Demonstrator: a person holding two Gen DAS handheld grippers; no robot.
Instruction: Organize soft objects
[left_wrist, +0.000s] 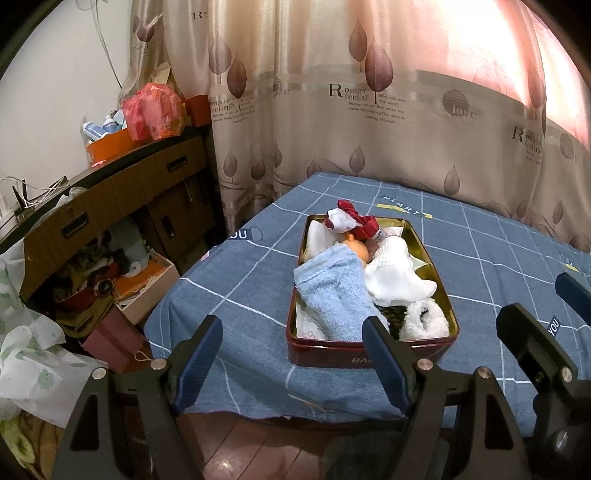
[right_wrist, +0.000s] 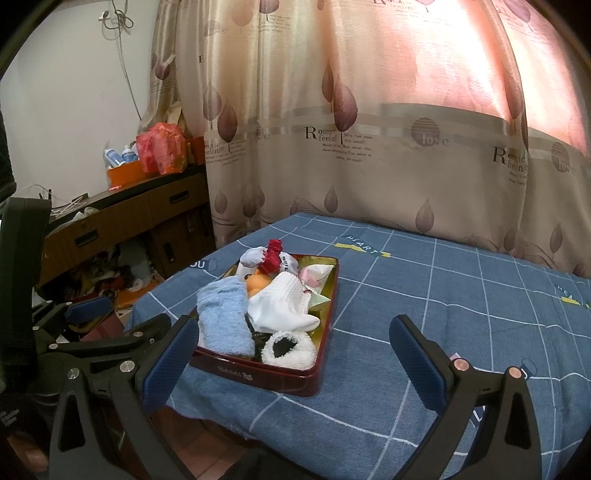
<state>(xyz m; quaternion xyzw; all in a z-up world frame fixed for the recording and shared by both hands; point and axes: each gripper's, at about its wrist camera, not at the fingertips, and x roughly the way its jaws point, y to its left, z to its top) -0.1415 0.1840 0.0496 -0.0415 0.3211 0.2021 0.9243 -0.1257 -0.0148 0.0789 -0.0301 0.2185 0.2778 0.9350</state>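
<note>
Socks, cloths and a doll are sitting packed in the tin (left_wrist: 369, 354) on the bed (right_wrist: 443, 295); I am holding both grippers (left_wrist: 291, 354) (right_wrist: 295, 358) released, empty, judging it nearly done.

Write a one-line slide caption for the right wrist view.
Right gripper open above a red tin packed with soft items, including a blue towel, on a blue checked cloth.

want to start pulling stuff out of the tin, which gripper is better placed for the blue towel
Left, probably. The blue towel lies on the left side of the tin, just ahead of the open left gripper. The open right gripper points more at the tin's right edge.
</note>
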